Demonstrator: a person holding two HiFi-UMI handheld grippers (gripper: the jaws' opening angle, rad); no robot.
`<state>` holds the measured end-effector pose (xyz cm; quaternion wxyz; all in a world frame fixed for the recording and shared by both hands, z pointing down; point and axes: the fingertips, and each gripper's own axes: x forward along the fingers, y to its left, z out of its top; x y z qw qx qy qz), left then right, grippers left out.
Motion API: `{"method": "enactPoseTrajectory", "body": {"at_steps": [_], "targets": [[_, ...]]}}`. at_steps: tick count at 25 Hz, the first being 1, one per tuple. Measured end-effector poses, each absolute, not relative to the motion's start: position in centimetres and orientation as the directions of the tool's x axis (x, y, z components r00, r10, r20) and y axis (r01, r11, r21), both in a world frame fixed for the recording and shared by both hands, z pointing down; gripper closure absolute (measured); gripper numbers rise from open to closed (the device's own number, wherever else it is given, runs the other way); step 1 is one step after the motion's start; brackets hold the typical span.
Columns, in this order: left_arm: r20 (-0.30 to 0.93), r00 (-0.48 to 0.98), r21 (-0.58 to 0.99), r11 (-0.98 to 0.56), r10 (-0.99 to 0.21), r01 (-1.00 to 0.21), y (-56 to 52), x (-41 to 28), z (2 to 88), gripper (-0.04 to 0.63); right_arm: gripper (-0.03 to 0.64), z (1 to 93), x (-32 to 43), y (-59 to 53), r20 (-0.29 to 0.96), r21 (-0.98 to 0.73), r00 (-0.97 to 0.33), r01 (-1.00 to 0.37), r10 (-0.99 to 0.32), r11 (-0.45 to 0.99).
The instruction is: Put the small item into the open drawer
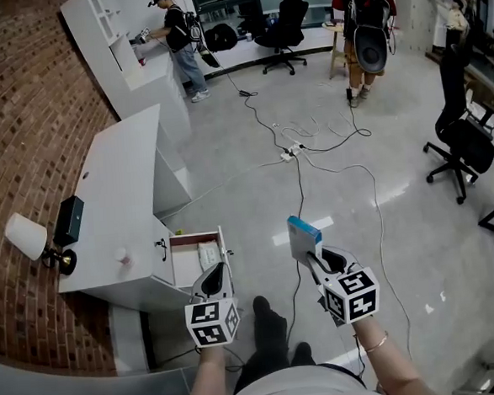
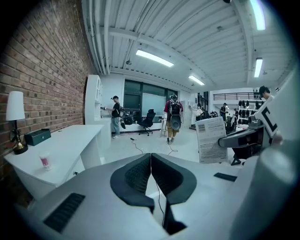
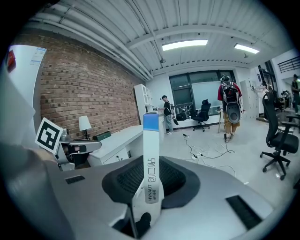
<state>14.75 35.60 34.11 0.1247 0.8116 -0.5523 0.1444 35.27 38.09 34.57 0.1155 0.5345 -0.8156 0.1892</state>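
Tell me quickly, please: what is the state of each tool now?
Left tool: closed, nothing between the jaws.
Right tool: closed on the blue and white box.

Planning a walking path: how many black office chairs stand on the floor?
2: the far chair at the room's far end, and the near chair at right. Others may be hidden.

White desk (its drawer open) carries lamp, dark box, small cup.
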Motion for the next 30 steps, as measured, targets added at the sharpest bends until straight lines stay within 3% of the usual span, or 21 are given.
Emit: {"method": "enactPoseTrajectory", "body": {"at_steps": [20,30], "targets": [[0.385,0.370,0.096,-0.362,-0.845,-0.927,4.1,5.9,36.7,0.574,0.518,36.7,25.6,7.2,0.448,-0.184,-0.401,-0.916,-0.800,0.356],[0.395,0.362,0.110,-0.347,-0.844,-0.931,-3.6,1.5,37.8,0.574,0.518,37.9,20.9,-0.9,0.480,-0.180,-0.420,-0.906,-0.770,0.382]]}}
